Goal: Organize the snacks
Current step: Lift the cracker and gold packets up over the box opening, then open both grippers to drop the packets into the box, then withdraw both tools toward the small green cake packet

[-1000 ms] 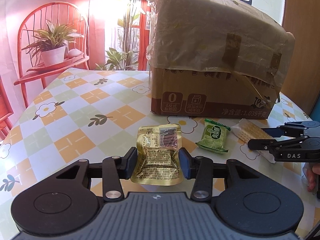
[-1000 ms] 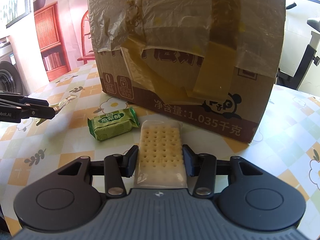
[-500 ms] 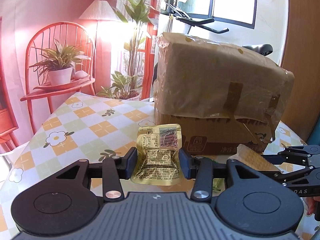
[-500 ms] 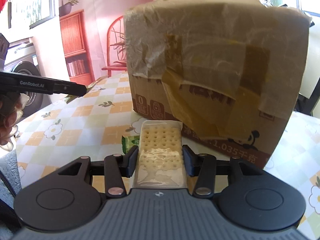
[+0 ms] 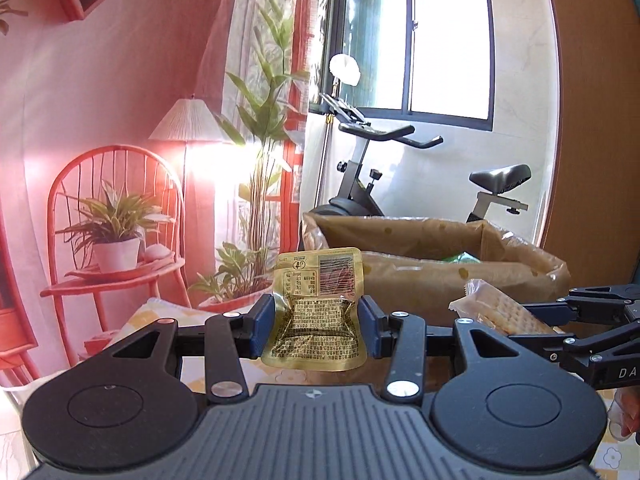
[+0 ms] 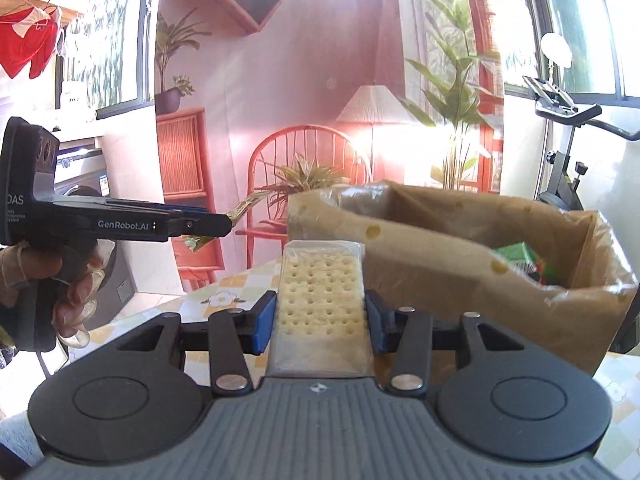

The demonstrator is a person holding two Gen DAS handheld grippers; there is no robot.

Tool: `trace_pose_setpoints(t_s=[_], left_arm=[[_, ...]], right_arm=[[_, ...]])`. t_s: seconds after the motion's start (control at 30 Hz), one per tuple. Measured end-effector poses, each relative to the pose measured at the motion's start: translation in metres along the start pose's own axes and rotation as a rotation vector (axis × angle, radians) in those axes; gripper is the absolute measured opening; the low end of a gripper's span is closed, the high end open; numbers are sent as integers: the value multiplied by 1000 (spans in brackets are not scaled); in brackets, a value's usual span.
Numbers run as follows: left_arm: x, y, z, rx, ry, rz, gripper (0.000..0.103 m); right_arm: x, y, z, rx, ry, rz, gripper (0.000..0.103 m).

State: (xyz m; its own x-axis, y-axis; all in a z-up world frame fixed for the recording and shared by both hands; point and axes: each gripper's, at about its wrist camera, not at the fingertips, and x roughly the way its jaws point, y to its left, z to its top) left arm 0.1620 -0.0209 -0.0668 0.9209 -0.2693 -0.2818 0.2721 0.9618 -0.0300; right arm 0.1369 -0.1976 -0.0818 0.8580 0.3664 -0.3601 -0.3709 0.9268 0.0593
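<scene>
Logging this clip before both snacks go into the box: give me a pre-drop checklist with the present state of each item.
1. Left claw shut on gold pouch: ok.
2. Right claw shut on cracker pack: ok.
3. Cardboard box open at the top: ok.
4. Both snacks raised to about rim level: ok.
5. Snacks over the opening: not ok, both sit on the near side of the box.
6. Room left inside the box: cannot tell, only some green packaging shows.
</scene>
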Motion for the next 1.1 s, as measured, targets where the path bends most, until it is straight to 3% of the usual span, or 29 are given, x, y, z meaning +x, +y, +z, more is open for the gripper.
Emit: trace_pose_setpoints(t_s=[0.13,0.23,0.4,0.6,0.67,0.87,1.1], left_arm=[[13,-21,29,56,-61,-42,48],[38,-41,48,95,-73,-78,49],[87,-69,62,145,-27,-89,49],[133,-66,66,62,65,-83,59],[137,-61,67,45,81,-73,64],[113,-43,59,47,128,-113,66],[66,-15,54,76,167,-96,65]], right_arm=[[-9,-22,35,13,-47,-70,49],[-4,-48,54,33,-26,-180,49],[17,-99,61,92,66,-316,49],[27,-131,50,143,105,-386,53],[20,-134,48,164,83,-384,62],[-5,-116,50,141,41,-314,63],[-20,-80,48,125,21,-232,63]])
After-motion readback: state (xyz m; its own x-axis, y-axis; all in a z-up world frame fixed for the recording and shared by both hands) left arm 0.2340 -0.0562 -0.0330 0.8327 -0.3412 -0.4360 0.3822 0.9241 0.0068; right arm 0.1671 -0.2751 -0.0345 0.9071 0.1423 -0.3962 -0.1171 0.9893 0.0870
